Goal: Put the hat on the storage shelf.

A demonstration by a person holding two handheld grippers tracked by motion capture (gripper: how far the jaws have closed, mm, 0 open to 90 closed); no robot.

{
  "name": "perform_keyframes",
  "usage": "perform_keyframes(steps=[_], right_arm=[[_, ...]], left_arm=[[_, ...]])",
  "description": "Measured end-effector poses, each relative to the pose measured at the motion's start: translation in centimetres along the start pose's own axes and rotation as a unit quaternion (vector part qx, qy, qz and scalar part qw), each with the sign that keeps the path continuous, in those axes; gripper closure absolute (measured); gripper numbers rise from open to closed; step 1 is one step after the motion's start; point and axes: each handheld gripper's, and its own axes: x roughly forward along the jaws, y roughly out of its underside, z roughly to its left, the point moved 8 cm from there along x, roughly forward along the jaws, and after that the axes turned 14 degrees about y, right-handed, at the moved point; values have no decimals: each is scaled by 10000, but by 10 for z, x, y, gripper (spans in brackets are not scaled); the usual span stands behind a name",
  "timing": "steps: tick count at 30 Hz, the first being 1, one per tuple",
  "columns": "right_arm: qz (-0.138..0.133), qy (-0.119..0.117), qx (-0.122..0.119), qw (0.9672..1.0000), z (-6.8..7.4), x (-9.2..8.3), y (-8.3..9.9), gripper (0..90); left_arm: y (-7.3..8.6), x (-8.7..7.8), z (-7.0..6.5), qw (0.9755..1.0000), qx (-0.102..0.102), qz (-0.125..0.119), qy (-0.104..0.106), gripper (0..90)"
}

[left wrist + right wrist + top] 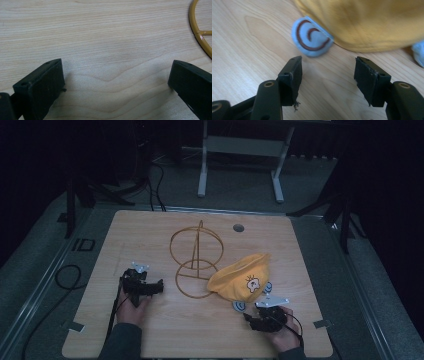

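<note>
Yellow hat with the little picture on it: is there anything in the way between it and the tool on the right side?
Nothing visible blocks it. The right tool has its jaws open over bare wooden table, and the soft yellow fabric hat lies just beyond, with its round light-blue ear flap nearest the tool.

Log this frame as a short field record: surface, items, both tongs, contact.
surface: light wooden table
item 1: yellow fabric hat with round blue ears, lying right of centre
item 2: gold wire hat stand, upright, left of the hat
left tongs: open, nothing between them, near the stand's base ring
right tongs: open, aimed at the blue ear
contact: none with hat or stand
</note>
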Motion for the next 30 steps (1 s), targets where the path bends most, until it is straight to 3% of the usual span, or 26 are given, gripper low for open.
perform_keyframes(steps=[6, 14, 17, 23, 28, 30], right_arm=[[26, 41, -19, 10000, 10, 5, -7, 325], [8, 49, 122, 9999, 23, 11, -17, 345], [12, 201, 331, 9992, 20, 14, -20, 427], [29, 347, 485, 9982, 12, 15, -21, 648], [26, 375, 408, 9985, 8, 14, -21, 837], [29, 438, 361, 9984, 7, 14, -20, 868]], left_arm=[[0, 0, 0, 10000, 3, 1, 2, 4], [0, 0, 0, 10000, 3, 1, 2, 4], [0, 0, 0, 10000, 0, 0, 0, 4], [0, 0, 0, 10000, 0, -1, 0, 4], [0, 0, 0, 10000, -1, -1, 0, 4], [0, 0, 0, 10000, 0, 0, 0, 4]])
